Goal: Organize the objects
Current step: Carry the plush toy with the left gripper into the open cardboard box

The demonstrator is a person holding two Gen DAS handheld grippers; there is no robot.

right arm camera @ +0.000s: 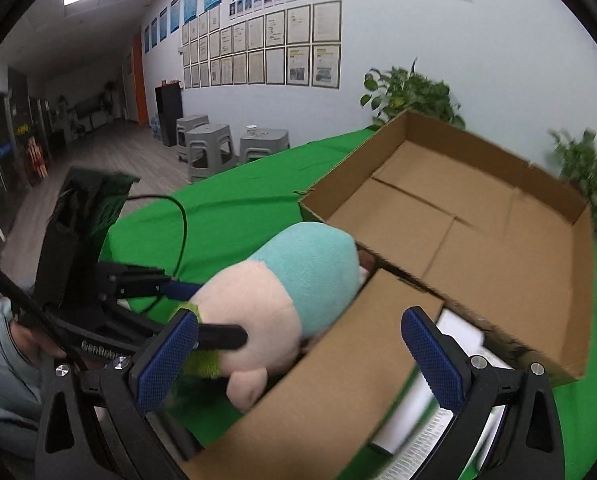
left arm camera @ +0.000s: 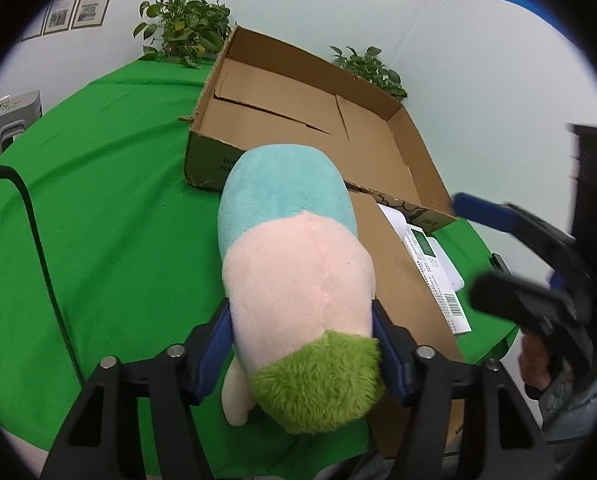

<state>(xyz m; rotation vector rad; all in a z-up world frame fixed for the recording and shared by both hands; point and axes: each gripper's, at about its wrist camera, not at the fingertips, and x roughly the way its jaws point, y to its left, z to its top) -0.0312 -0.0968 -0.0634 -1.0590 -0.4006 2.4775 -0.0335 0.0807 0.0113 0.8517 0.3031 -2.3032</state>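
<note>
My left gripper is shut on a plush toy with a teal, pink and green body, and holds it just in front of the open cardboard box. The toy also shows in the right wrist view, with the left gripper's fingers squeezing its pink part. My right gripper is open and empty over the box's front flap. It shows in the left wrist view at the right. A white printed carton lies beside the flap, also seen in the right wrist view.
A green cloth covers the table. Two potted plants stand behind the box by the wall. A black cable crosses the cloth at left. Grey stools stand on the floor beyond the table.
</note>
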